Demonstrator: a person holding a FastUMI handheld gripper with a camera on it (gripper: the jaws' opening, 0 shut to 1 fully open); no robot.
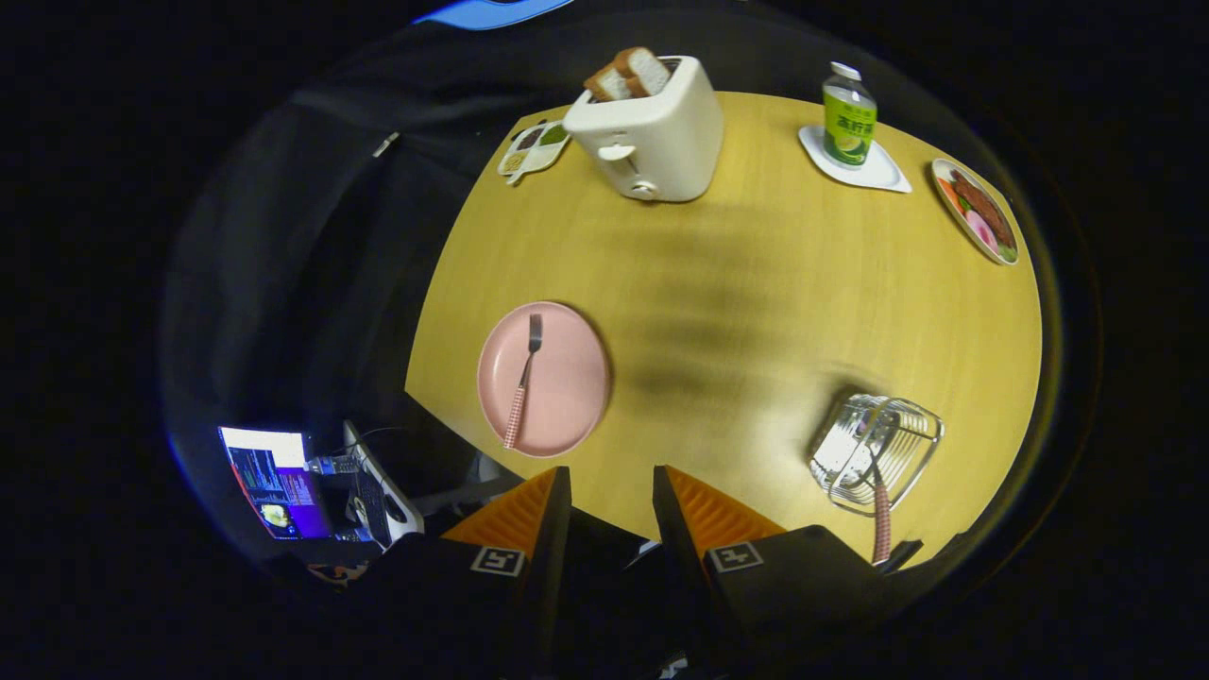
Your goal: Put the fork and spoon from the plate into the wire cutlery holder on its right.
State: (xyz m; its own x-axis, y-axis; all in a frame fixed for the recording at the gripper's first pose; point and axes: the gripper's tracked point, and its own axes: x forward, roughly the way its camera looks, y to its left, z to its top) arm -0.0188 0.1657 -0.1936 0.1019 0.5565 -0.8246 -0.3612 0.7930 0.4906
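The fork (522, 389) lies on the pink plate (543, 380), tines pointing away from the gripper and its patterned handle running toward the plate's near rim. The plate rests on the yellow wooden tabletop (737, 312), close to the near-left edge of that surface and just ahead of the left finger. The wire cutlery holder (874, 451) lies well to the right of the plate, near the front edge of the tabletop and ahead-right of the right finger. A patterned handle matching that of the fork, taken to be the spoon (882, 519), sticks out of the holder toward the gripper; its bowl end is not distinguishable among the wires. The gripper (612, 491) hangs above the near edge of the tabletop, between plate and holder, with its jaws apart and nothing between them; neither finger touches any object. A dark blurred shadow falls across the middle of the tabletop. At the far side stand a white toaster (652, 127) holding bread slices (627, 73), a small divided dish (534, 149) beside it to the left, a green-labelled bottle (848, 115) on a white coaster (859, 162), and a plate of food (977, 211) at the far right. A lit laptop screen (274, 480) sits below the tabletop level, left of the fingers.
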